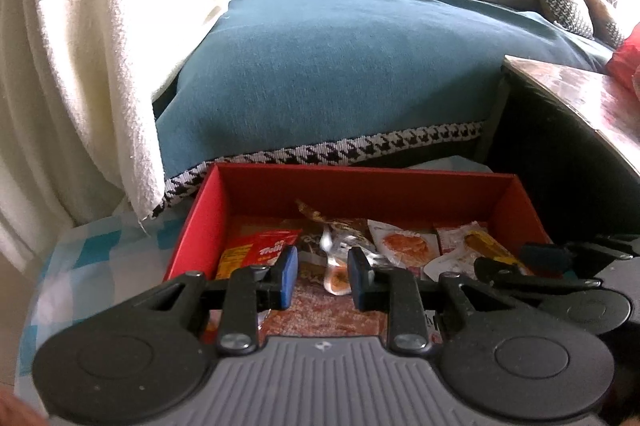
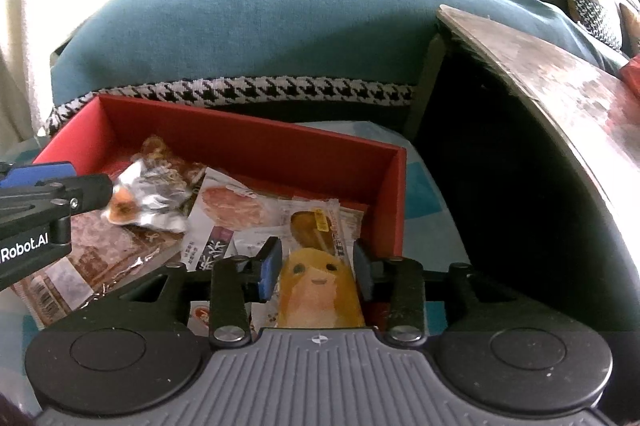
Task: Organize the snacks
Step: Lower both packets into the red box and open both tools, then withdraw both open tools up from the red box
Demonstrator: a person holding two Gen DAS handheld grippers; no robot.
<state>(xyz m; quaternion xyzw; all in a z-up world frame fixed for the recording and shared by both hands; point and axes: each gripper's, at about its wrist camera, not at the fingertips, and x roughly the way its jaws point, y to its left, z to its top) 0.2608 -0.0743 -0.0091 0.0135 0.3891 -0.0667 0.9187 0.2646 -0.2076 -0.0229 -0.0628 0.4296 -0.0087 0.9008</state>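
The snacks lie inside a red box [image 2: 248, 149] that stands on a checked cloth [image 1: 80, 258], in front of a sofa with a teal cover [image 1: 340, 65].

The left gripper [image 1: 323, 276] shows a gap between its pads in its own view. In the right view its tip seems to pinch a silver packet [image 2: 152, 197], though the contact is not clear, so most likely it is closed on that packet. The right gripper [image 2: 316, 268] stands over a yellow packet [image 2: 316, 290] near the right wall of the box. Its pads are on each side of the packet but do not press it, so it is open.

Several things could go wrong. The silver packet is thin and crumpled, so it may slip from the pinch if the left hand lifts. The yellow packet rests on other packets, and it may slide when the right gripper pulls back. The two grippers are near each other and could collide.

The near wall of the box is hidden behind the grippers. The print on most packets is too small to read.
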